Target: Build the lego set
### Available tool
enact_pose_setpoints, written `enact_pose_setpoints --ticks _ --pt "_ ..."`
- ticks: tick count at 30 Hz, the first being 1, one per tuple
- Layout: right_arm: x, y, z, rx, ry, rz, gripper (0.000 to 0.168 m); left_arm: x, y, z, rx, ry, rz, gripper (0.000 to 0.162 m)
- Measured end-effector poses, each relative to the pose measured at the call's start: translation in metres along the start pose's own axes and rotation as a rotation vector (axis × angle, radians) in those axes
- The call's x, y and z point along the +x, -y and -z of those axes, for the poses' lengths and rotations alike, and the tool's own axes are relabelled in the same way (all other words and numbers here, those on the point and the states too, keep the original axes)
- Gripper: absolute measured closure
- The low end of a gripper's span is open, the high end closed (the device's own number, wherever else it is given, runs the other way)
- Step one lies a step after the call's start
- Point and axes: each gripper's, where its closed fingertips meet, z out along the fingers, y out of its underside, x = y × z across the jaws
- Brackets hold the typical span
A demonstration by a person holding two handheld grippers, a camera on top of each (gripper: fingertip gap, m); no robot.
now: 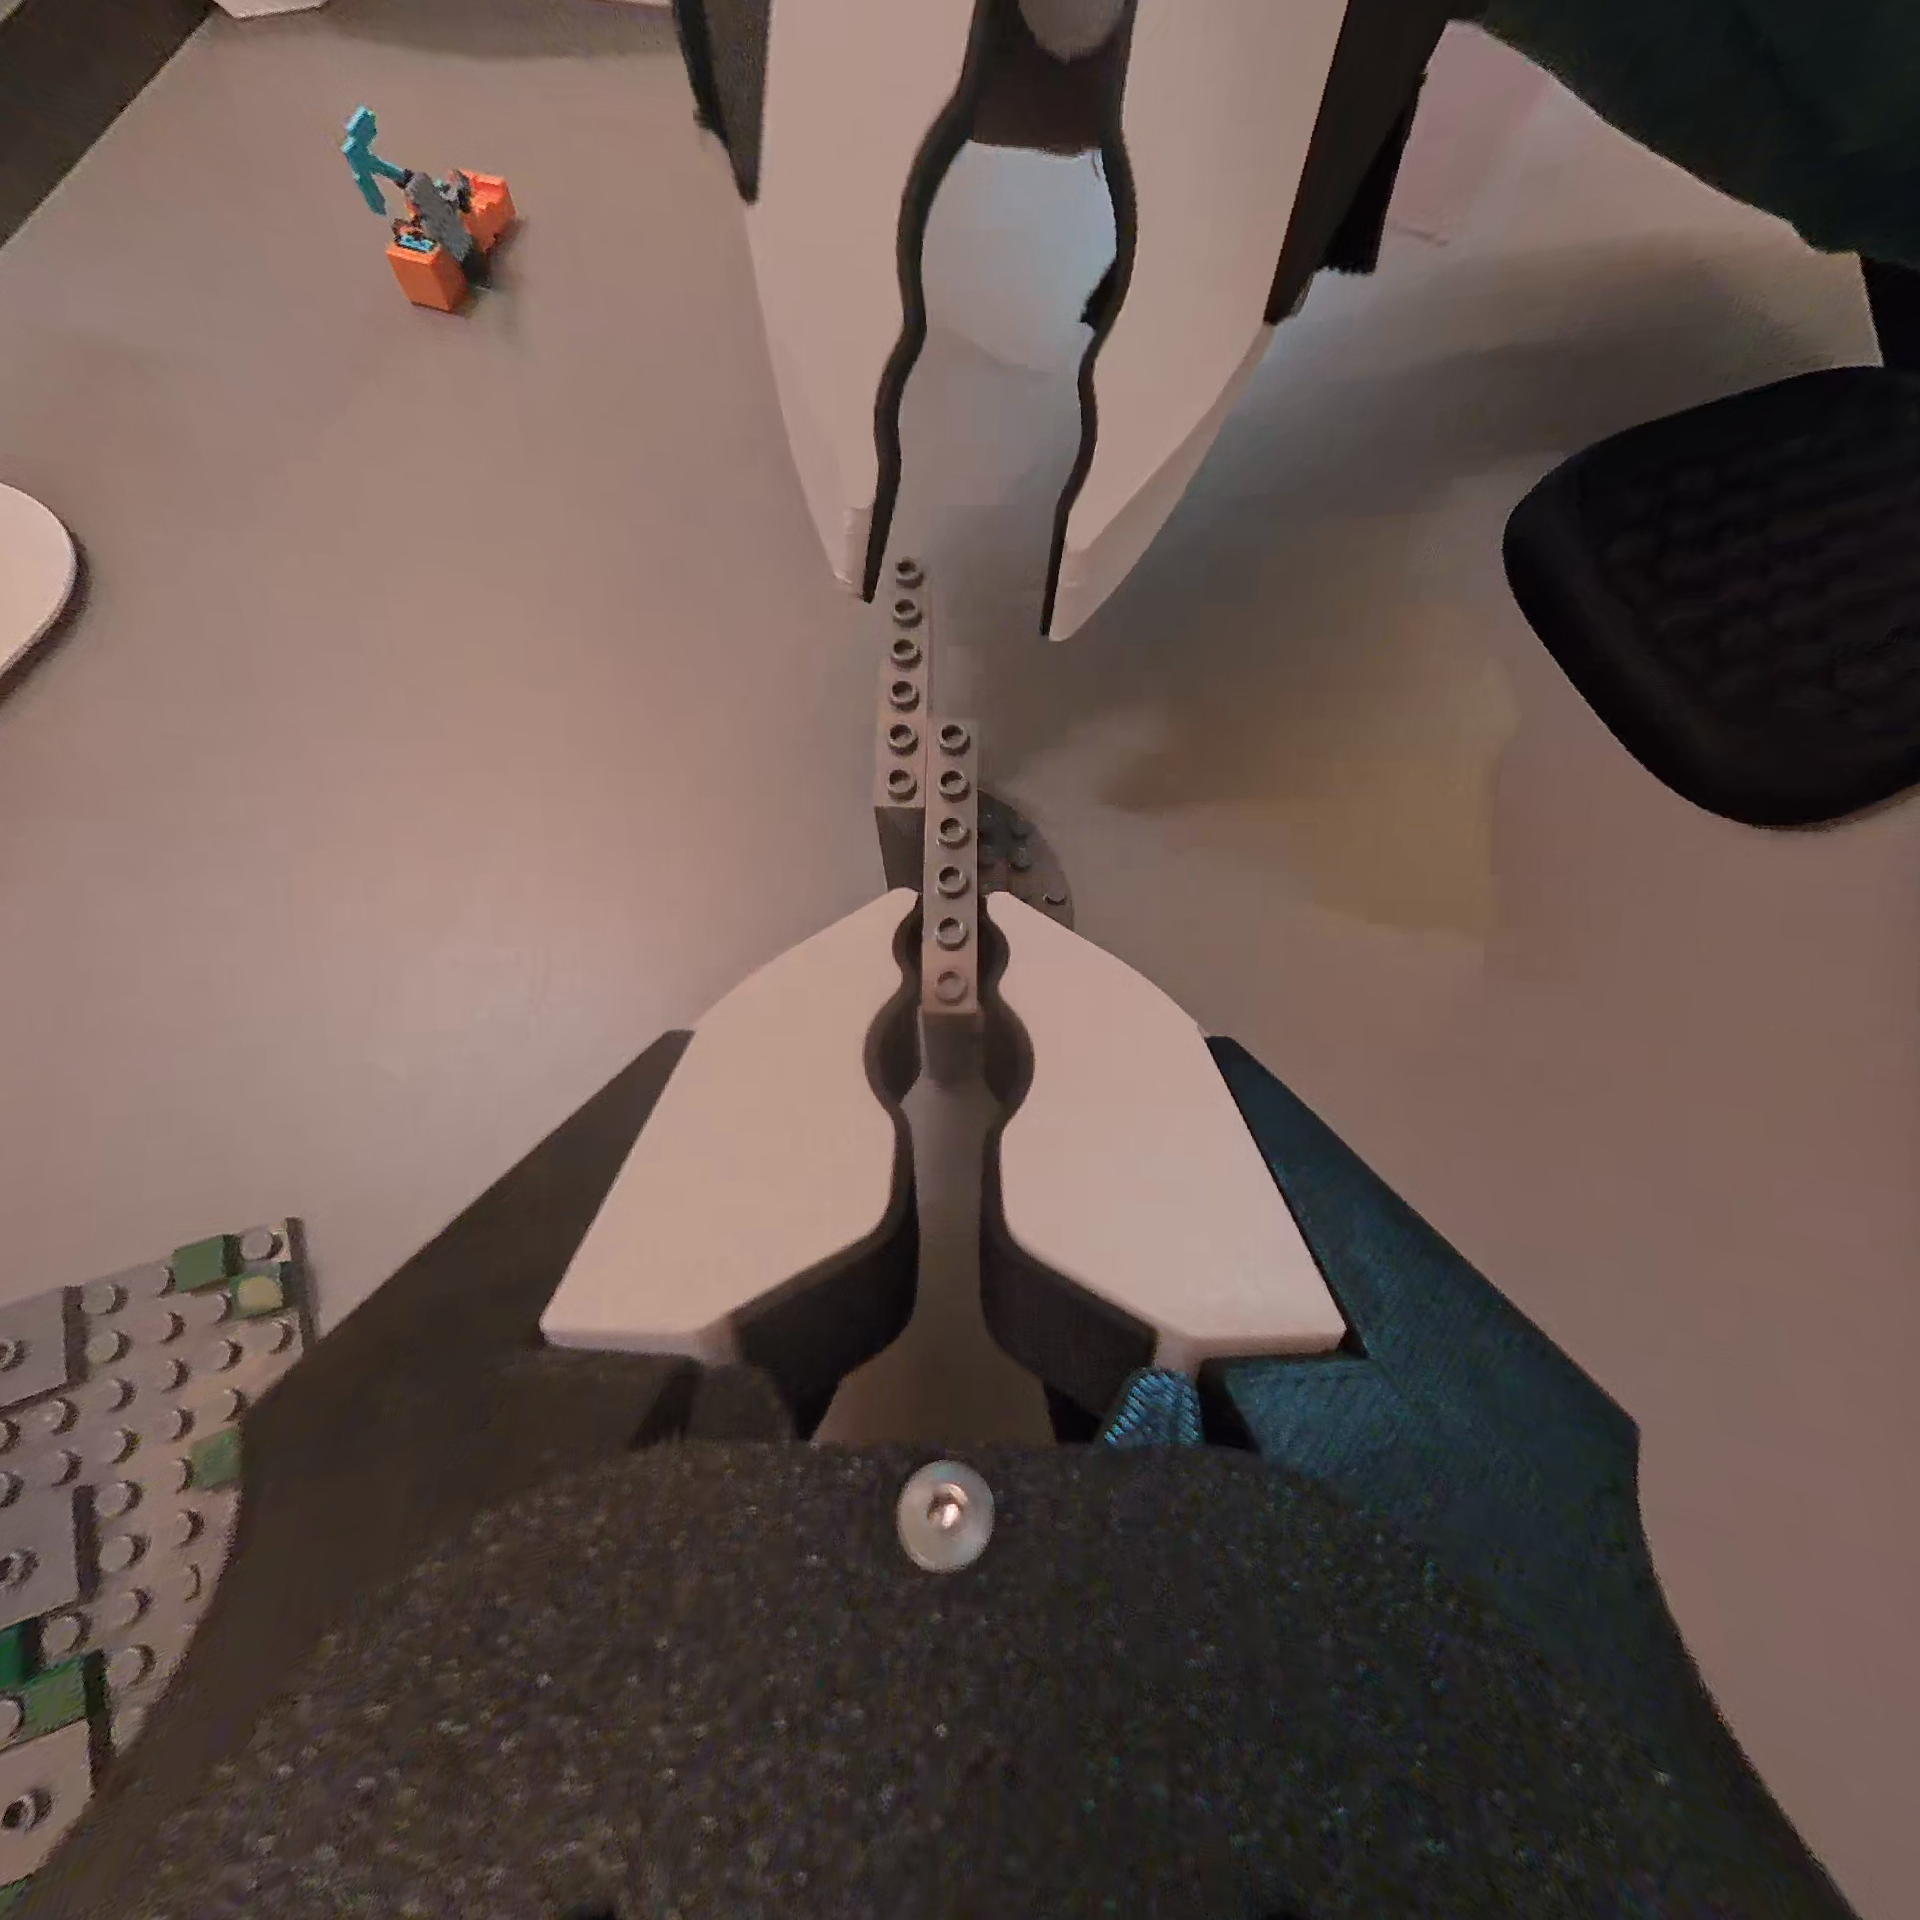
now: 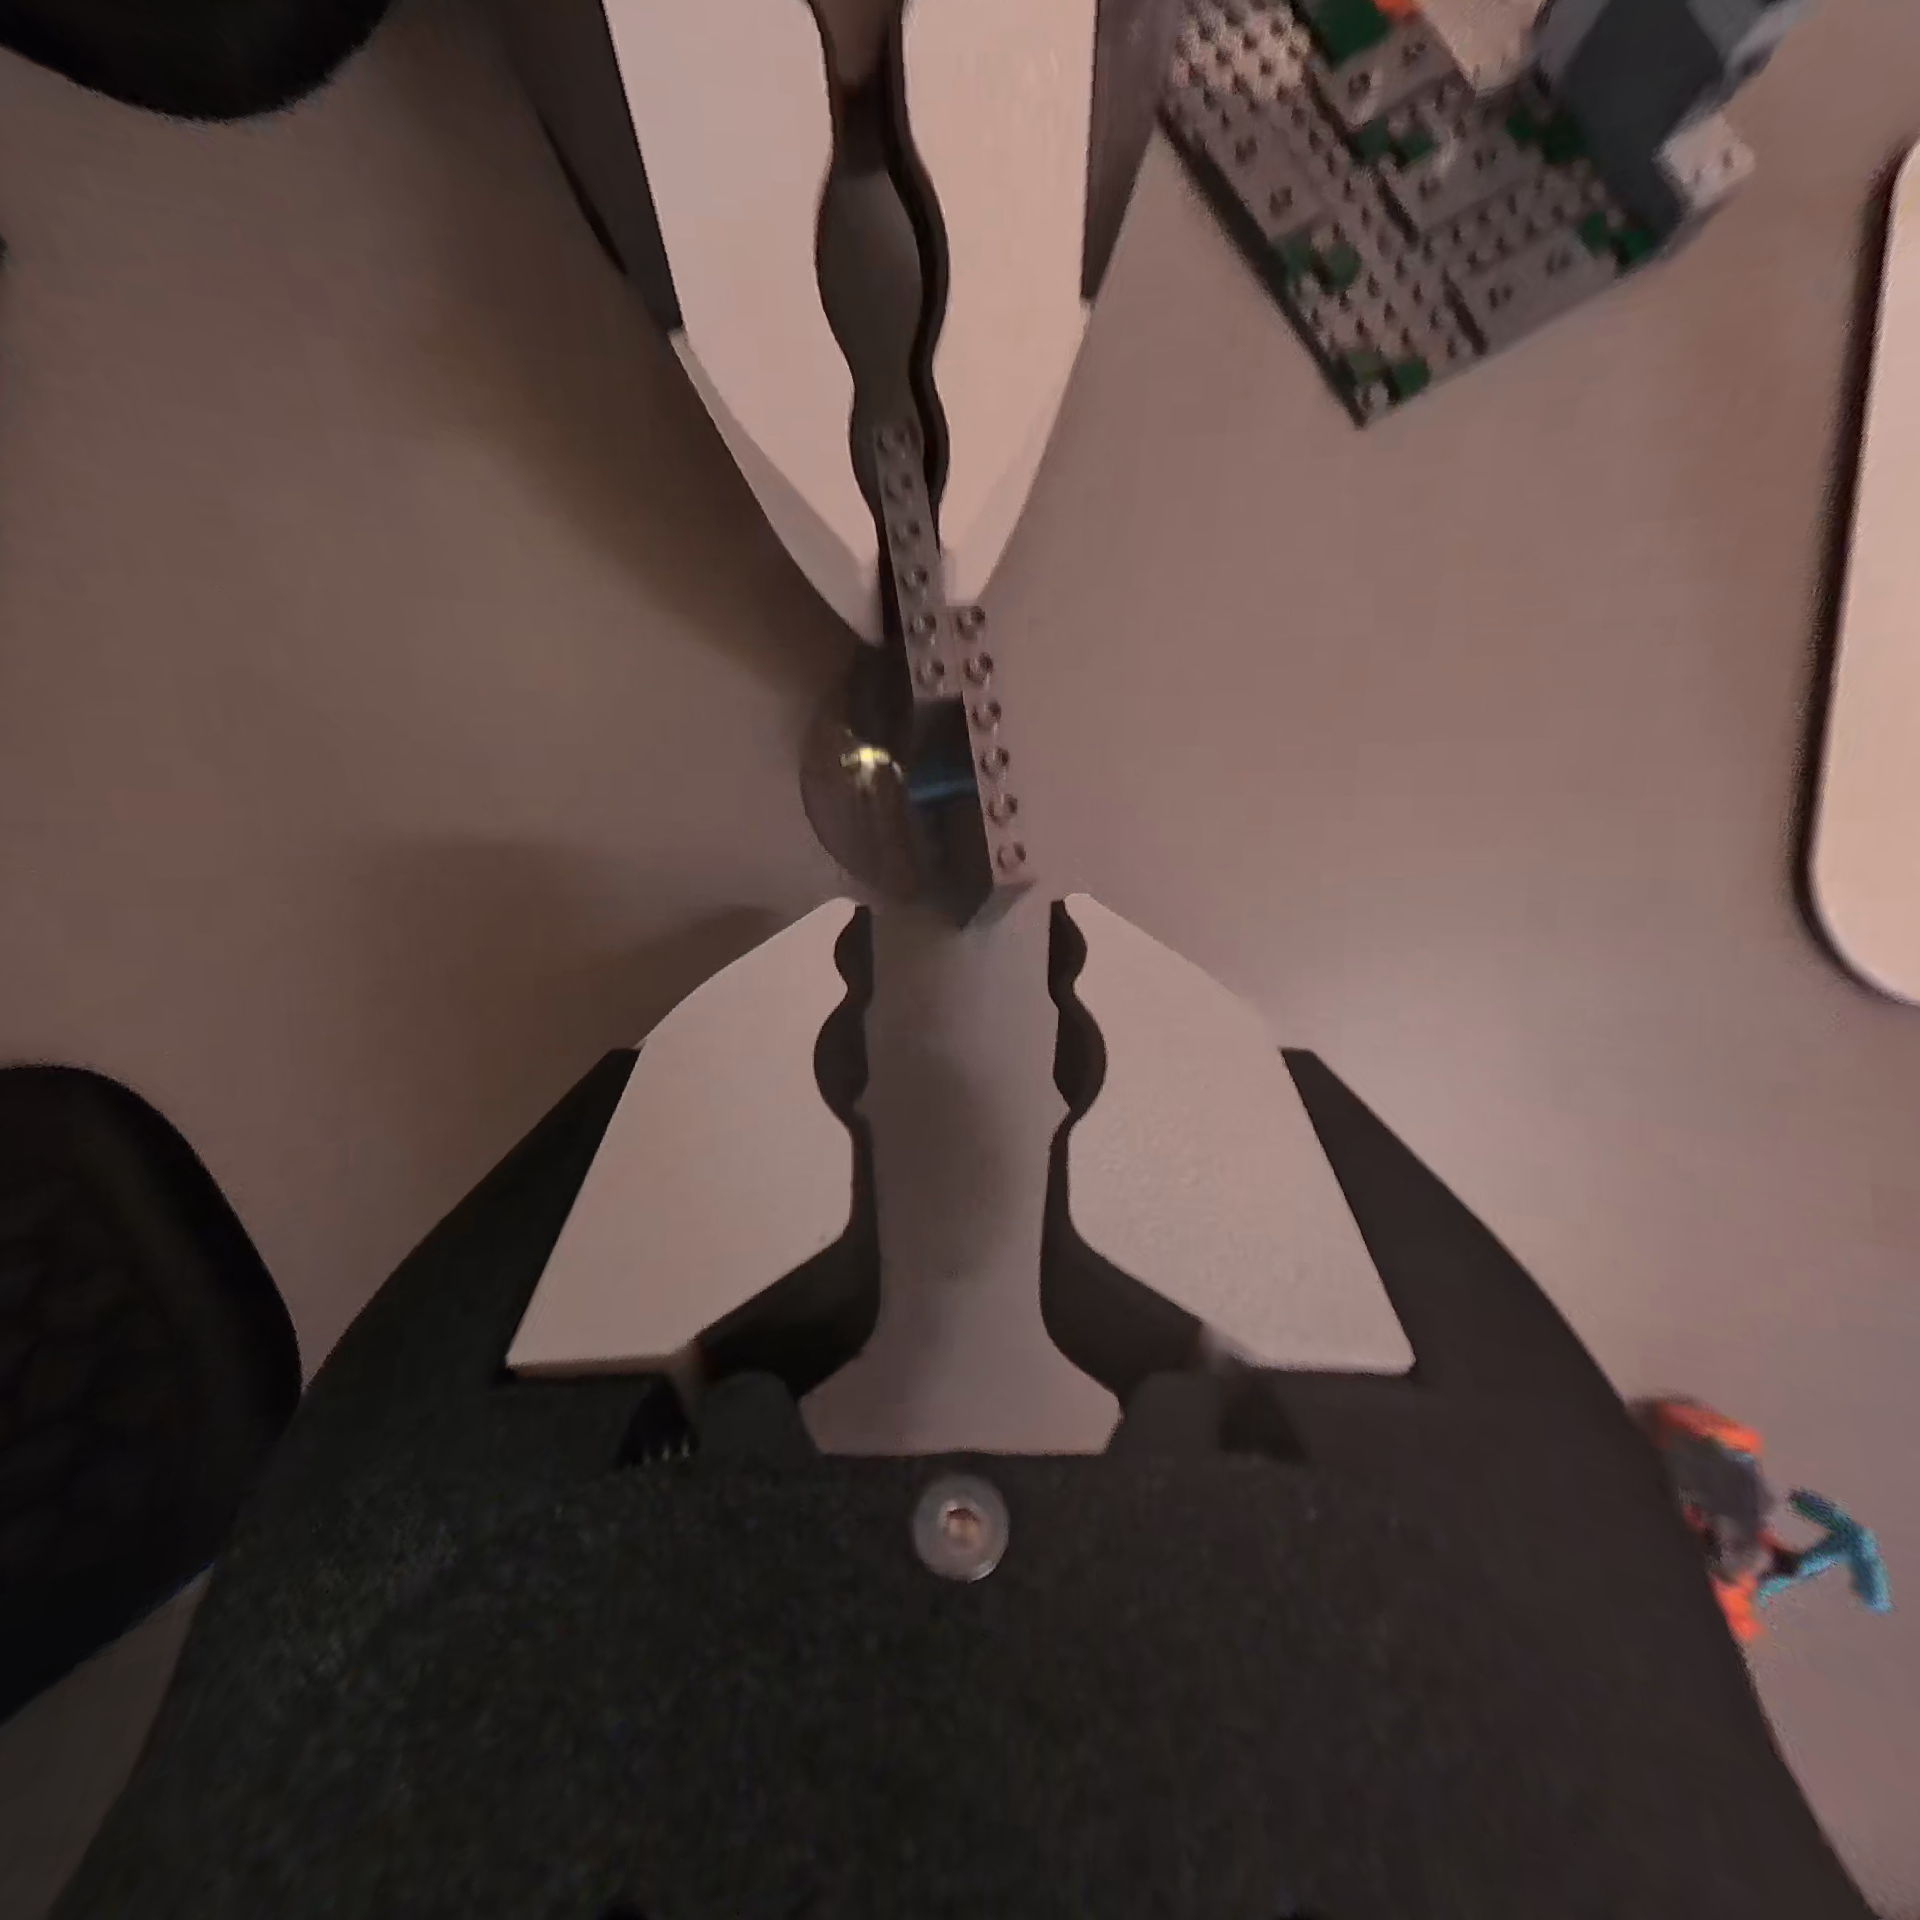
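A pale grey-beige matte tabletop (image 1: 416, 727) fills both views. At frame centre sit two light grey studded one-row bricks (image 1: 951, 862). The lower left shows a grey studded baseplate with green patches (image 1: 114, 1455); the upper left, a small orange, dark grey and teal figure model (image 1: 436, 208).

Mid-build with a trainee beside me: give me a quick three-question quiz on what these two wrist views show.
1. True or false: the left claw is shut on the grey brick assembly.
2. The right claw is: A) open, B) shut on a brick, C) out of view.
3. Fill in: the orange and teal figure rests on the ____.
Key: 1 true; 2 A; 3 table.
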Motion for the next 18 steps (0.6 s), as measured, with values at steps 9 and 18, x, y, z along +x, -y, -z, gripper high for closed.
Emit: enact_pose_setpoints --ticks 9,18 --pt "0.004 -0.001 -0.023 0.188 -0.029 -0.042 0.133 0.000 0.000 0.000 -0.001 -0.007 -0.005 0.155" --pt "0.002 0.006 -0.028 0.188 0.060 0.003 0.160 -0.001 0.000 0.002 -0.043 0.011 -0.023 0.142"
